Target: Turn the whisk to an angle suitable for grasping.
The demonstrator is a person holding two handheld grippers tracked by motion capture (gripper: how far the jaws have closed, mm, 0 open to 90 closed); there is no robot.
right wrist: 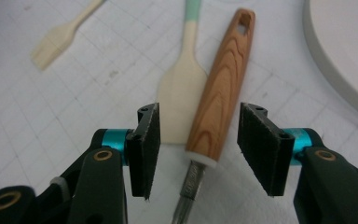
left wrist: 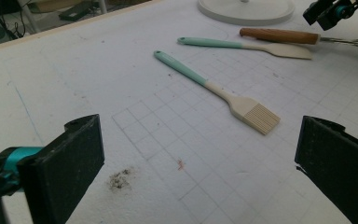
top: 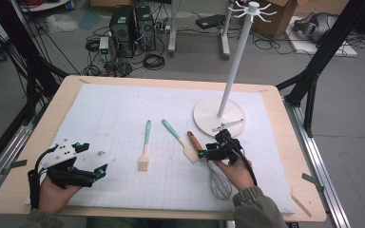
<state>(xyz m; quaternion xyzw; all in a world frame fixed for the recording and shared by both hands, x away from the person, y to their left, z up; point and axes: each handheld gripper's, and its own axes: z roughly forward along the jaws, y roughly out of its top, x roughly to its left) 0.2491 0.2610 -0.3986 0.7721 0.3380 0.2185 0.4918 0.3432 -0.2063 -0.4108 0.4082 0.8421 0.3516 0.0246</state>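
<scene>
Near the table's [top: 38, 142] right front, the right tool [right wrist: 198, 140] straddles the whisk's wooden handle [right wrist: 221, 88], pads apart from it; the left tool [left wrist: 200, 158] gapes empty.

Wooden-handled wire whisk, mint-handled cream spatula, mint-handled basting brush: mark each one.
Wooden-handled wire whisk [right wrist: 221, 84], right gripper view, middle of the wooden handle.
Mint-handled cream spatula [right wrist: 181, 107], right gripper view, on the flat cream blade.
Mint-handled basting brush [left wrist: 254, 114], left gripper view, on the ribbed cream head.
</scene>
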